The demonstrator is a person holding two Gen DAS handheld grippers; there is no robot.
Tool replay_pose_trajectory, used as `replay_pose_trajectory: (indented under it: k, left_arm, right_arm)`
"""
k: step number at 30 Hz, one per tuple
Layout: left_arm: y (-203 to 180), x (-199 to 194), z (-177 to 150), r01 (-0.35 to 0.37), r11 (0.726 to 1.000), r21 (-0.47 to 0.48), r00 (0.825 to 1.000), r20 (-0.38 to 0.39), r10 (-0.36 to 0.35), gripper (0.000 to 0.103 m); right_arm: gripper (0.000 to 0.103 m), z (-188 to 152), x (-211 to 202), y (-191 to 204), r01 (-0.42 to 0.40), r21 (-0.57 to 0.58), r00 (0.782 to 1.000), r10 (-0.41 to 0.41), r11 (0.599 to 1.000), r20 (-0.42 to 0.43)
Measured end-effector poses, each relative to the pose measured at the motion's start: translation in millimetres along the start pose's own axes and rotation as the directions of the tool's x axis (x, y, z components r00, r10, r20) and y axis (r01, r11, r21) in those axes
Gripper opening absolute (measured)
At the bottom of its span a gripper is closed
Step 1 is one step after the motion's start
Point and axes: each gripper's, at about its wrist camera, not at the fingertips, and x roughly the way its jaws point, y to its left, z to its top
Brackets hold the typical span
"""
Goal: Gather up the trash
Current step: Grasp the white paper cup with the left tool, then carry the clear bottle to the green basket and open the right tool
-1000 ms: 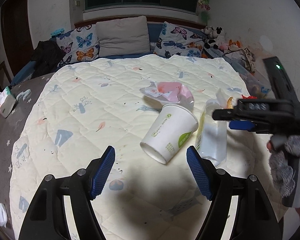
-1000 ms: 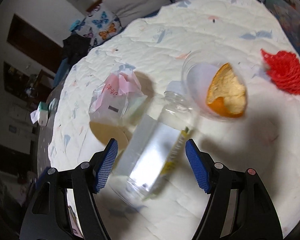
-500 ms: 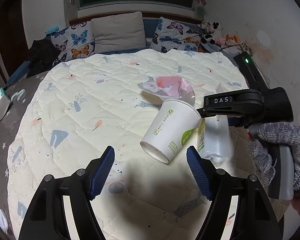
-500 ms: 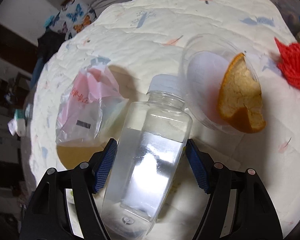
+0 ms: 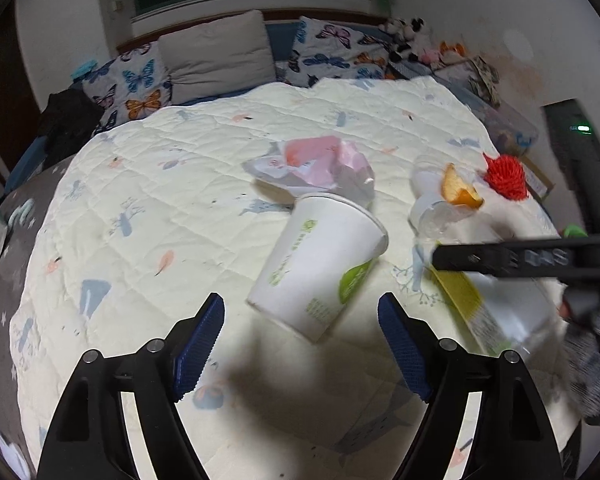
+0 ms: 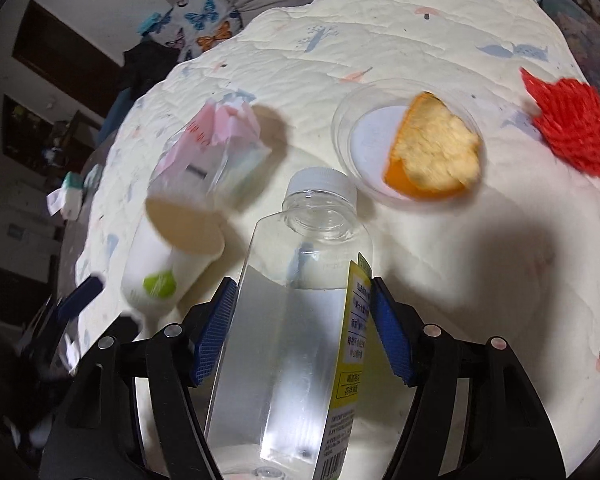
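A clear plastic bottle point(image 6: 296, 320) with a white cap and yellow label sits between the pads of my right gripper point(image 6: 304, 328), which is shut on it; it also shows in the left wrist view point(image 5: 500, 312). A white paper cup point(image 5: 320, 264) with green print lies on its side on the quilt, just ahead of my open, empty left gripper point(image 5: 300, 340); it also shows in the right wrist view point(image 6: 160, 272). A pink crumpled plastic bag point(image 5: 320, 164) lies behind the cup. A clear cup with orange peel point(image 6: 432, 148) and a red net point(image 6: 572, 128) lie to the right.
The trash lies on a cream quilted bed cover point(image 5: 160, 200). Butterfly pillows point(image 5: 136, 84) and a grey pillow point(image 5: 216, 56) lean at the headboard. Plush toys point(image 5: 412, 40) sit at the far right corner. A dark grey sheet point(image 5: 4, 280) shows at the left.
My right gripper has moved in around the bottle and shut on it, lifting it slightly. My left gripper has come a little closer to the paper cup and stays open.
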Motion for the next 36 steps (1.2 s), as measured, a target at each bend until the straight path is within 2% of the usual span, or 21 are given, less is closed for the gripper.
replay_pose_trajectory:
  k: [10,16,19,23,29,36]
  left_arm:
    - [-18,29,15,-0.025,0.996,0.083,0.999,-0.040,0.028,0.078]
    - [-15,42,21,-0.023,0.998,0.064,0.998,-0.054,0.027,0.078]
    - [-16,43,18,-0.047,0.997,0.068,0.998,-0.040,0.050,0.071]
    - [-15,34,12,-0.039,0.999,0.025,0.999,-0.024,0.039,0.062]
    - [-28,7,-3,-0.015,1.000,0.026,1.000,0.025,0.014,0.060]
    - [-69,-30,-20,0.070,0.996,0.059,0.995,0.069,-0.074,0.060]
  right_arm:
    - [0.067,-33,-28,-8,-0.070,-0.072,0.997,0.070,0.995,0.009]
    - [0.067,-54,-47,-19,-0.115,-0.075,0.993,0.116,0.991,0.011]
    - [0.067,-65,-58,-26,-0.131,-0.066,0.991,0.133,0.989,0.022]
    - [0.067,-76,-73,-40,-0.129,-0.055,0.990,0.132,0.990,0.046]
    - [0.067,-88,-98,-66,-0.122,-0.030,0.987,0.124,0.992,0.100]
    - [0.067,-109,-132,-119,-0.079,0.037,0.980,0.071,0.996,0.187]
